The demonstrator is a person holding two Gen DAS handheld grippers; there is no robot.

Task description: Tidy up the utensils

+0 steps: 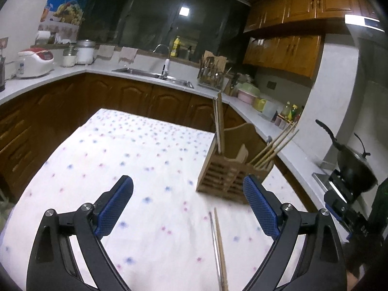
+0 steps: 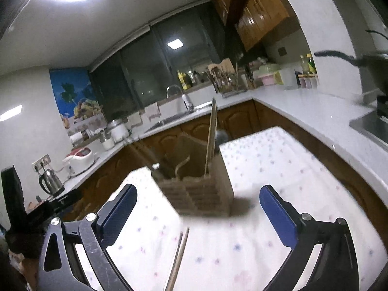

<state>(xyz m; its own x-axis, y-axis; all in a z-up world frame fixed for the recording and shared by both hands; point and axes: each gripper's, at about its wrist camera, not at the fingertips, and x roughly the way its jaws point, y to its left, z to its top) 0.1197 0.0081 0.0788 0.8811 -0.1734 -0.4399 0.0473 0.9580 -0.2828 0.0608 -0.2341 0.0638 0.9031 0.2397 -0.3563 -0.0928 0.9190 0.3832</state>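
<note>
A wooden slatted utensil holder (image 1: 230, 172) stands on the table with the dotted white cloth (image 1: 135, 150). Upright chopsticks (image 1: 218, 123) stand in its left compartment and several chopsticks (image 1: 276, 148) lean in its right one. A wooden chopstick and a metal one (image 1: 219, 249) lie on the cloth in front of the holder. My left gripper (image 1: 188, 201) is open and empty above the cloth. In the right wrist view the holder (image 2: 198, 194) stands just ahead, and the loose chopsticks (image 2: 178, 259) lie between the fingers. My right gripper (image 2: 197, 211) is open and empty.
Kitchen counters wrap around the table, with a sink (image 1: 155, 75), a rice cooker (image 1: 35, 63), a utensil rack (image 1: 211, 72) and a kettle (image 2: 51, 181). A black wok (image 1: 354, 165) sits on the stove at the right.
</note>
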